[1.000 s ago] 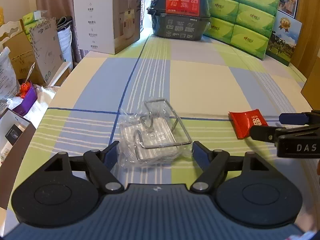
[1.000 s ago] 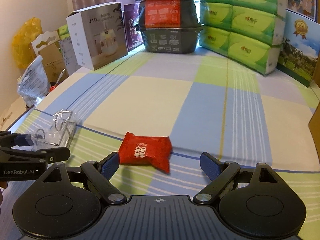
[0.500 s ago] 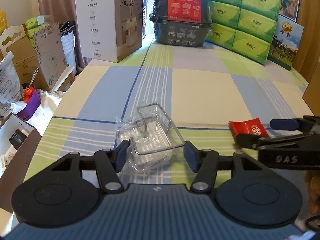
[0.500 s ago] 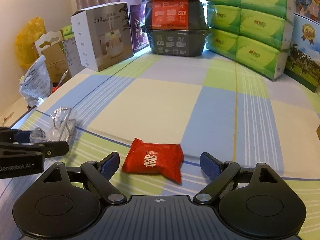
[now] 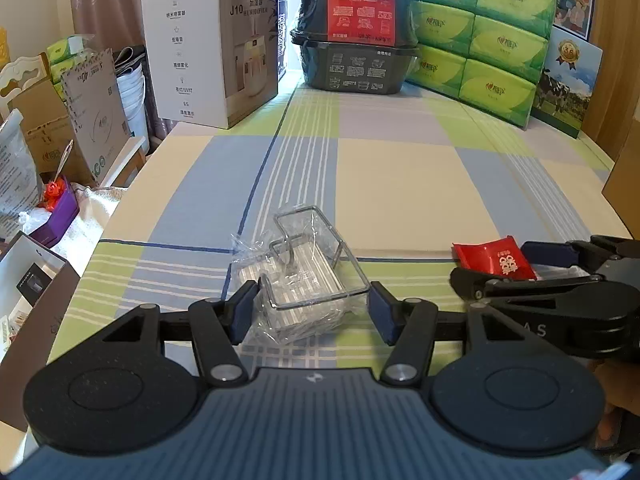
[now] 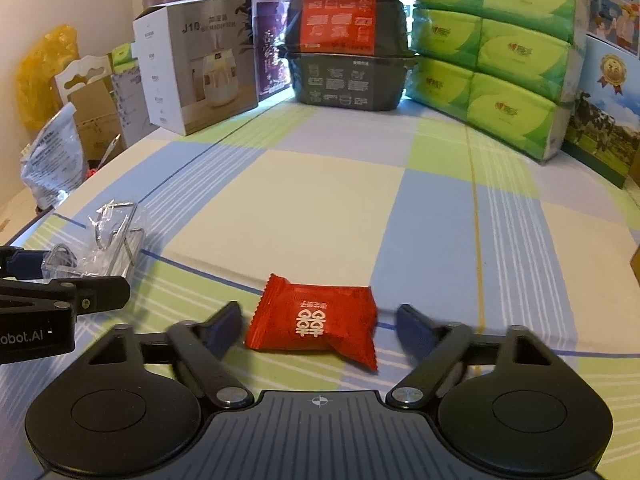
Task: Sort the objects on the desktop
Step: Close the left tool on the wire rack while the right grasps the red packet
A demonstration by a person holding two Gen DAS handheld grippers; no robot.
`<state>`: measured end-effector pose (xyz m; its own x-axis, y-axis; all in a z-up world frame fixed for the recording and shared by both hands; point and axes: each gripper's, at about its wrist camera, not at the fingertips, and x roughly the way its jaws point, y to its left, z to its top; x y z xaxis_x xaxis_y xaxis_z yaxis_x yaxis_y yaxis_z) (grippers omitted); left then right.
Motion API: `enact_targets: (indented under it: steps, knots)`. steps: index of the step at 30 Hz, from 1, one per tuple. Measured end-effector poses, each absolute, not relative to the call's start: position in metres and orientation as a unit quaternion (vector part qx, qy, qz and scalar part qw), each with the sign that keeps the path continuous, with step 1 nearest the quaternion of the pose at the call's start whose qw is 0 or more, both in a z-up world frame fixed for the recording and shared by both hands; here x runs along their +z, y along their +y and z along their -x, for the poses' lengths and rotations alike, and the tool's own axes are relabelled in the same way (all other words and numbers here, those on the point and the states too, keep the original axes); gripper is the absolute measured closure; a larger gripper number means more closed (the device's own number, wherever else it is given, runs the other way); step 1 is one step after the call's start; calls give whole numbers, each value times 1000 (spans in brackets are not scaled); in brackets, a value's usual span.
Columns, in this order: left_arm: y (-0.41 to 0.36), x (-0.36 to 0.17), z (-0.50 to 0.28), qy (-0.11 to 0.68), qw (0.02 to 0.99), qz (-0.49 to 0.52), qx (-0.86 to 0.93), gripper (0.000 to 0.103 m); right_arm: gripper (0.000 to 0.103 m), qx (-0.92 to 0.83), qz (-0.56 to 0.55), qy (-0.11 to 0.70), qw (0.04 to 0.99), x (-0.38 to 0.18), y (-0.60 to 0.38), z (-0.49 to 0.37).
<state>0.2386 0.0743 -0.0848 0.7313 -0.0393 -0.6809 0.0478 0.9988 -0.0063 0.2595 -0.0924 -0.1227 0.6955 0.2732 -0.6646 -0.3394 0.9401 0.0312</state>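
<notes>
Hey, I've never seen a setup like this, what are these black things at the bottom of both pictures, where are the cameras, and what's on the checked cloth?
Each picture comes from a camera mounted on a hand-held claw, looking forward along its two fingers. A person holds one in each hand; there is no robot arm.

The left claw has its fingers either side of a wire rack in clear plastic wrap, nearly touching it. The right claw straddles a red candy packet, with gaps on both sides. Both are open, and nothing is lifted.

Each claw also shows at the edge of the other's picture. Boxes and green tissue packs line the far end of the tablecloth.
</notes>
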Motion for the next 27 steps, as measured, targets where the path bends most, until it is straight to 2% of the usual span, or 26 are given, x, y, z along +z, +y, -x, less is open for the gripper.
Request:
enact_targets:
  steps: [1,5,7,10,27]
  knots:
    - [74,-85,-239,365,931,-6,-24,49,38,166,46,354,919,-122,-93,-259]
    - [73,-83,-238,362,932,-6,-27,49,45,161,44,355,920,-120,-95,-259]
    - [72,-82,-238,360,932,-5,-26,49,53,161,43,355,920,-119,-95,-259]
    - [71,-80,-238,358,933,-2,-29,49,59,159,42,357,920,-118,-97,-259]
    - [55,-55,-215,338,940,17,-54,49,60,135,-4,354,925,-82,-125,-240]
